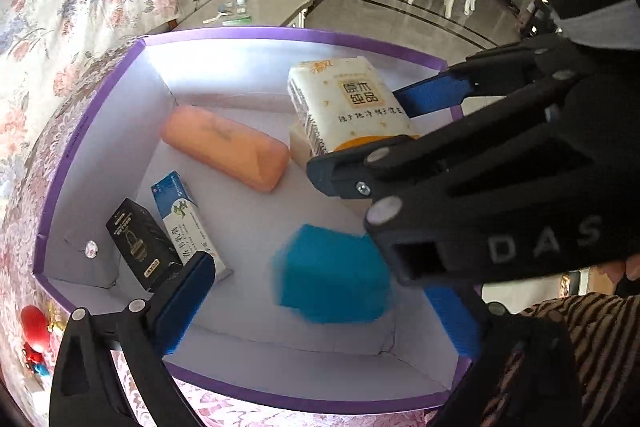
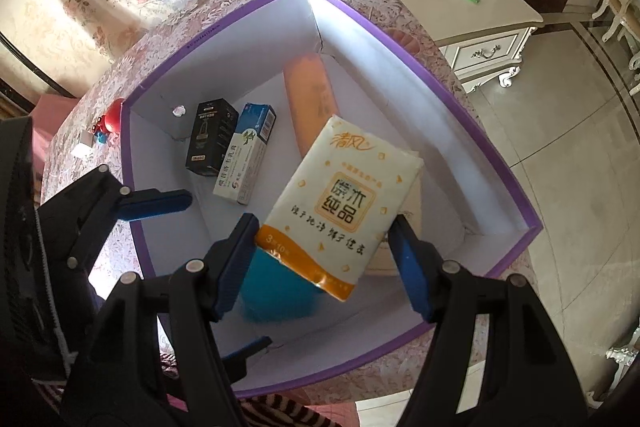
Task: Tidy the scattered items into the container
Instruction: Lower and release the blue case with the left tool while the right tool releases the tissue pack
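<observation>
Tissues pack [image 2: 340,203] is pinched in the right hand-held gripper [image 2: 326,259] above the purple box [image 2: 516,199], probably for dropping in. Left hand-held gripper [image 1: 320,299] hangs wide and empty over the blurry blue block [image 1: 332,275], already inside.

Glossy plastic-wrapped tissue pack [image 2: 344,203], matt cardboard box [image 2: 448,131]

Both tongs, the left tongs [image 1: 320,291] and the right tongs [image 2: 324,263], are being shown as black frames with round silver rivets, blue pads and white "DAS" lettering, while a brown striped sleeve [image 1: 592,339] is being worn.
</observation>
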A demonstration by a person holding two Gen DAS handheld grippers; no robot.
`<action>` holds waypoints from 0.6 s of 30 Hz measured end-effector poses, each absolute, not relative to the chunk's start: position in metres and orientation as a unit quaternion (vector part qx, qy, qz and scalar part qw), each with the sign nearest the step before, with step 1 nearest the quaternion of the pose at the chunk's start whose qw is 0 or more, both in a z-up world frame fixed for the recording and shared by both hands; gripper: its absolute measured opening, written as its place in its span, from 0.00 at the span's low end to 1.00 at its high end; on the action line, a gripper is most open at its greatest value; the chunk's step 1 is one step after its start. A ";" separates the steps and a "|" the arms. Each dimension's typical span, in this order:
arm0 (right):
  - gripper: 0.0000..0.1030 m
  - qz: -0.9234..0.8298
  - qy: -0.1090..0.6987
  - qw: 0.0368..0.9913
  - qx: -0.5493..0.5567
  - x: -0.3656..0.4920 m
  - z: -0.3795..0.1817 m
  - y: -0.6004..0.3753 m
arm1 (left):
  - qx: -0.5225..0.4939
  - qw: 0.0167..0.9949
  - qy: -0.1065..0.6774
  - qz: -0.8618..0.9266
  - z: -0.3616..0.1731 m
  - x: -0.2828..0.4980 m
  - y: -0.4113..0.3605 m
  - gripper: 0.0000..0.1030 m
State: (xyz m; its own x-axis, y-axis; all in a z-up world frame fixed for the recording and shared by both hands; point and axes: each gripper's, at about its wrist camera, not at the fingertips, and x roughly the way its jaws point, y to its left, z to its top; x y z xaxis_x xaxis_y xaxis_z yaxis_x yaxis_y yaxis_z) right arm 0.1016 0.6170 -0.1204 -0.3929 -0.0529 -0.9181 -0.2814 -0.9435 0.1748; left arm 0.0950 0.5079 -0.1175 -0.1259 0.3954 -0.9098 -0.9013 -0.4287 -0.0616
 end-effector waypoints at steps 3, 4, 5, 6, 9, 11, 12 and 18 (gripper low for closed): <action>0.67 0.820 0.152 0.066 -0.548 0.099 -0.121 0.618 | -0.472 0.459 0.260 0.707 -0.115 0.091 0.506 1.00; 0.67 0.820 0.152 0.064 -0.549 0.098 -0.122 0.618 | -0.471 0.457 0.260 0.708 -0.114 0.089 0.505 1.00; 0.67 0.819 0.151 0.061 -0.551 0.096 -0.123 0.617 | -0.469 0.456 0.261 0.710 -0.112 0.087 0.505 1.00; 0.67 0.818 0.151 0.057 -0.553 0.095 -0.125 0.616 | -0.467 0.454 0.262 0.712 -0.111 0.084 0.505 1.00; 0.67 0.814 0.148 0.044 -0.560 0.089 -0.130 0.610 | -0.456 0.451 0.272 0.717 -0.104 0.085 0.501 1.00; 0.67 0.813 0.146 0.035 -0.563 0.084 -0.132 0.605 | -0.449 0.448 0.277 0.722 -0.096 0.090 0.497 1.00; 0.67 0.813 0.145 0.030 -0.564 0.082 -0.132 0.602 | -0.447 0.446 0.274 0.725 -0.093 0.090 0.494 1.00; 0.68 0.807 0.143 -0.002 -0.573 0.066 -0.136 0.587 | -0.446 0.424 0.255 0.746 -0.084 0.079 0.476 1.00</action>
State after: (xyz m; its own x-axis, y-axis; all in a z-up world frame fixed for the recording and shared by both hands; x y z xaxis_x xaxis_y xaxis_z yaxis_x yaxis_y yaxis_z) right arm 0.0662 0.5874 -0.1357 -0.3438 -0.1663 -0.9242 -0.1612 -0.9591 0.2325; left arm 0.0787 0.4762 -0.0844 -0.2420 0.4052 -0.8816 -0.8605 -0.5094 0.0021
